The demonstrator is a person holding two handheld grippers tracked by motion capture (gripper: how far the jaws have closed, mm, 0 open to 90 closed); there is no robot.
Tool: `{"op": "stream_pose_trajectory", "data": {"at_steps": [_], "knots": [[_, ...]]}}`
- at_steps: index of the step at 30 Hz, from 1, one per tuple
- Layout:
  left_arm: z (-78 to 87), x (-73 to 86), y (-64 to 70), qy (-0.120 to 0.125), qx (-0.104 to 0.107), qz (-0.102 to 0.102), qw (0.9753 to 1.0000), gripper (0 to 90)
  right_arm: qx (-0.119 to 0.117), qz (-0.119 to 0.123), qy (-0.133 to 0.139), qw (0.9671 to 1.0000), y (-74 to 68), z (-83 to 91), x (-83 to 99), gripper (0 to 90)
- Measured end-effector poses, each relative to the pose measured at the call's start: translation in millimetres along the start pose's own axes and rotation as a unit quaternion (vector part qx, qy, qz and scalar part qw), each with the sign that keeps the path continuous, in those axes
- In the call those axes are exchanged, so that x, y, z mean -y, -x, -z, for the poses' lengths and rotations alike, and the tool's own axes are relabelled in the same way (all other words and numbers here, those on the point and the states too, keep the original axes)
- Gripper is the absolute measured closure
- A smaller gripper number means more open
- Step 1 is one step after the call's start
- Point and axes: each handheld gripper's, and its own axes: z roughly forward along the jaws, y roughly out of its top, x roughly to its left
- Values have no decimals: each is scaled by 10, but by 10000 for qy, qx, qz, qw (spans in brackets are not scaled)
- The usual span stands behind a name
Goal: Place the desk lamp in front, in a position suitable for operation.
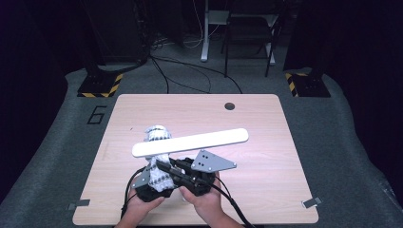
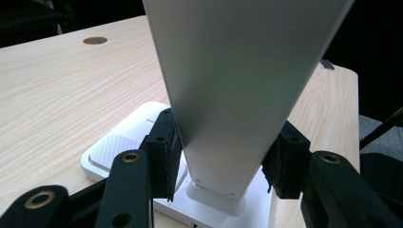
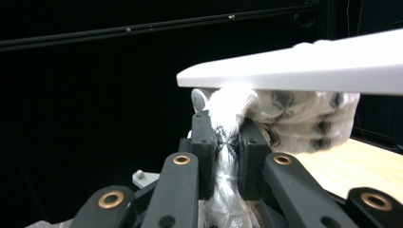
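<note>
The long flat white lamp arm (image 2: 242,85) runs off the top edge above the left gripper's fingers (image 2: 164,156). Its square white base (image 2: 114,149) sits partly hidden behind those fingers. The fluffy white-and-black cloth (image 3: 228,190) leaves the bottom edge between the right gripper's fingers (image 3: 204,152).

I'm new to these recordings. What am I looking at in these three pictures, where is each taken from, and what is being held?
A person sits at a wooden table and holds a hand-operated gripper in each hand; there is no robot arm. The high view looks down from above. The other two pictures come from cameras riding on the grippers, looking along their black jaws. The object is a white desk lamp with a long flat lamp head on a flat white base. The left gripper clamps the lamp's upright arm just above the base. The right gripper pinches a white and black patterned cloth pressed under the lamp head, apparently to wipe it.
</note>
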Motion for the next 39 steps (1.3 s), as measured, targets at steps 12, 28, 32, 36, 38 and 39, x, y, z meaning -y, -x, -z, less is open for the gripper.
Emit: {"op": "stream_pose_trajectory", "data": {"at_steps": [12, 28, 32, 36, 38, 39], "knots": [[-10, 1, 8, 50, -50, -6, 10000, 532, 68, -45, 134, 9999, -6, -16, 17, 804], [-9, 5, 4, 49, -40, -8, 10000, 532, 502, 178, 281, 9982, 20, 83, 1, 804], [0, 1, -5, -16, 1, -38, 10000, 533, 588, 126, 375, 9975, 76, 162, -4, 804], [-12, -4, -7, 10, -27, 1, 10000, 533, 665, 84, 394, 9970, 105, 233, -13, 804], [-12, -9, -16, -20, -3, -8, 10000, 534, 712, 94, 413, 9966, 127, 271, -22, 804], [-18, -9, -16, 4, -21, 1, 10000, 534, 714, 89, 415, 9965, 133, 284, -24, 804]]}}
